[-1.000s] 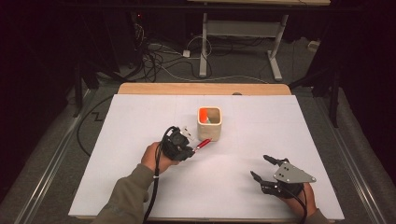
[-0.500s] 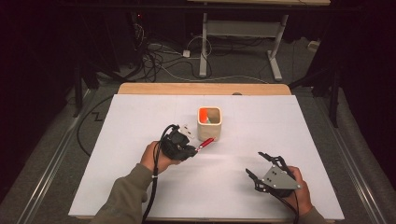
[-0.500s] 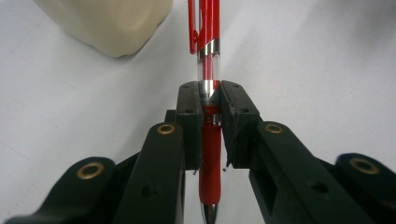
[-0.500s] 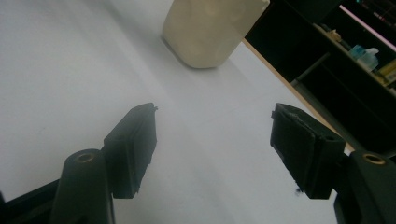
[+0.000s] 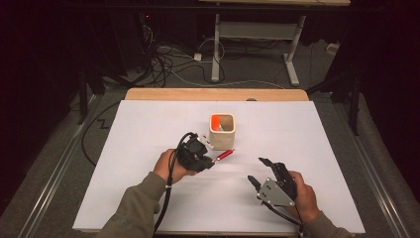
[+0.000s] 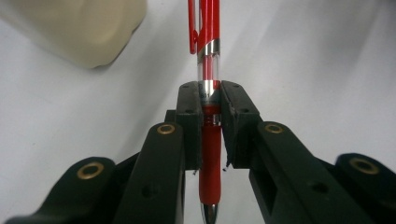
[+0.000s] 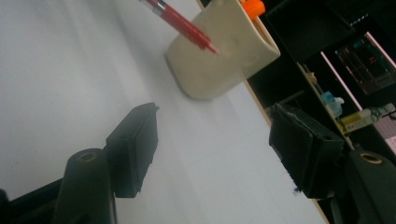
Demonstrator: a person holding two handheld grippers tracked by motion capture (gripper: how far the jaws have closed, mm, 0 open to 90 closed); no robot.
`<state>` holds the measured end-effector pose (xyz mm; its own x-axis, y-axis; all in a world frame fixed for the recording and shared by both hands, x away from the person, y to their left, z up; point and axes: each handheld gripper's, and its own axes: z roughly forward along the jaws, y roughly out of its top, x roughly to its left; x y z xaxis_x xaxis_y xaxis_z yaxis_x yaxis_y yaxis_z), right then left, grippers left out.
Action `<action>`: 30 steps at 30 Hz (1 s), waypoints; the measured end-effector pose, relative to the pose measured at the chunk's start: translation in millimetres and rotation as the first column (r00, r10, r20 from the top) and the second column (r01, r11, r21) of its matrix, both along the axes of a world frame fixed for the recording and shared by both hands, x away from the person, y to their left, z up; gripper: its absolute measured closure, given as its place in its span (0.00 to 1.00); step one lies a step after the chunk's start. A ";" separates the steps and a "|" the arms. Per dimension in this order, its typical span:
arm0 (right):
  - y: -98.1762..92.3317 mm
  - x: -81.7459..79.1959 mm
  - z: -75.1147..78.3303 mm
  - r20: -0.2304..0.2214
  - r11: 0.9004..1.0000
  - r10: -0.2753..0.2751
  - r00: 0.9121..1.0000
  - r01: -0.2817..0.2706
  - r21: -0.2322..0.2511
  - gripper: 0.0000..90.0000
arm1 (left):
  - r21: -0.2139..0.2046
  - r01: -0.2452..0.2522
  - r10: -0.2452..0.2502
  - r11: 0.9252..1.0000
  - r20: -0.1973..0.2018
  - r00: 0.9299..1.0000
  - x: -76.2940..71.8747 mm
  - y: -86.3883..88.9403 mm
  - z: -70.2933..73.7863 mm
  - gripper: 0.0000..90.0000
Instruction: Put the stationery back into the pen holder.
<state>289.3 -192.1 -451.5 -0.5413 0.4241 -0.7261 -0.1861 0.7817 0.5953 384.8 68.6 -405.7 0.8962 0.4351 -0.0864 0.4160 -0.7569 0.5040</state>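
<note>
On the white tabletop I count one cream square ceramic cup with an orange inside, one red plastic pen and two hand-held grippers. Left hand-held gripper is clamped on the pen's clear middle part, and the pen sticks out just beside the cup. Right hand-held gripper has its jaws wide apart, with nothing between them.

We see one obstacle standing on the desk: the cream cup, just beyond the red pen. Bare white surface lies open on both sides, and between our two hand-held grippers.
</note>
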 end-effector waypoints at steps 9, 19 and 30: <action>24.2 2.4 -3.3 0.028 0.998 0.039 0.999 -0.037 -0.054 0.39 | 0.044 0.043 -0.042 0.998 -0.007 0.999 -1.3 -15.5 -0.6 0.86; 45.8 8.5 -10.4 0.074 0.984 0.058 0.996 -0.044 -0.175 0.48 | 0.071 0.075 -0.073 0.995 -0.025 0.997 -1.2 -29.8 0.0 0.86; 57.3 11.1 -16.9 0.144 0.951 0.064 0.987 -0.016 -0.309 0.63 | 0.103 0.095 -0.092 0.990 -0.035 0.995 -2.1 -43.2 -1.5 0.86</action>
